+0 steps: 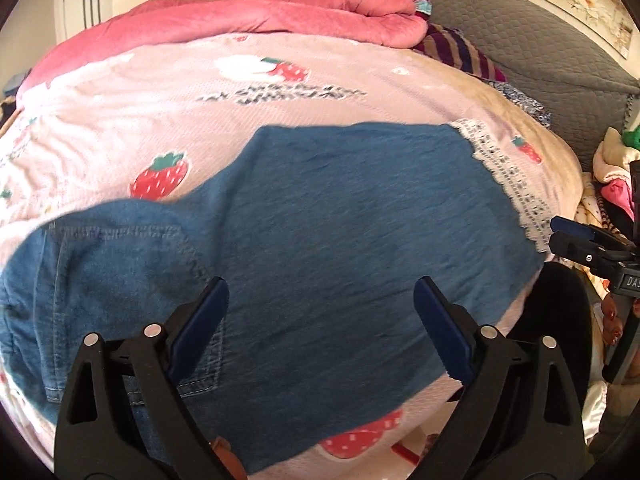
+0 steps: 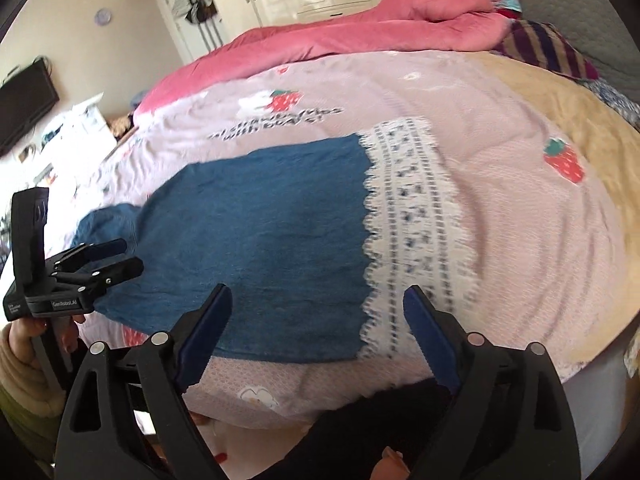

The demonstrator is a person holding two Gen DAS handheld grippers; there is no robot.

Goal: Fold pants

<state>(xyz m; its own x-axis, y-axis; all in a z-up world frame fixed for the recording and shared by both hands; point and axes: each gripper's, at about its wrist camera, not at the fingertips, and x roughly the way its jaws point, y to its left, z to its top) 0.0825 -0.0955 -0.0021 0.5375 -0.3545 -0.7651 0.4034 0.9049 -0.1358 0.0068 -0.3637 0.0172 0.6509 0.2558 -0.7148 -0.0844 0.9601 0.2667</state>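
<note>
- Pants (image 1: 340,216): blue denim with white lace cuffs (image 1: 504,184), lying flat across the middle of both views on the strawberry-print bedspread (image 1: 160,100). In the left wrist view the waistband and a stitched pocket lie at lower left; the cuffs run to the right.
- Fold state: the legs appear stacked one on the other, a single wide panel with one lace band showing. I judge the lengthwise fold done; cuffs-to-waist folds remain.
- Left gripper (image 1: 320,300): jaws spread wide above the denim near the seat, nothing between them.
- Right gripper (image 2: 318,312): jaws spread wide over the near edge by the lace, nothing held.
- Pink quilt (image 2: 360,28): bunched along the top of the frame, well apart from the pants.
- Striped cloth (image 2: 548,48): upper right, beside the quilt.
</note>
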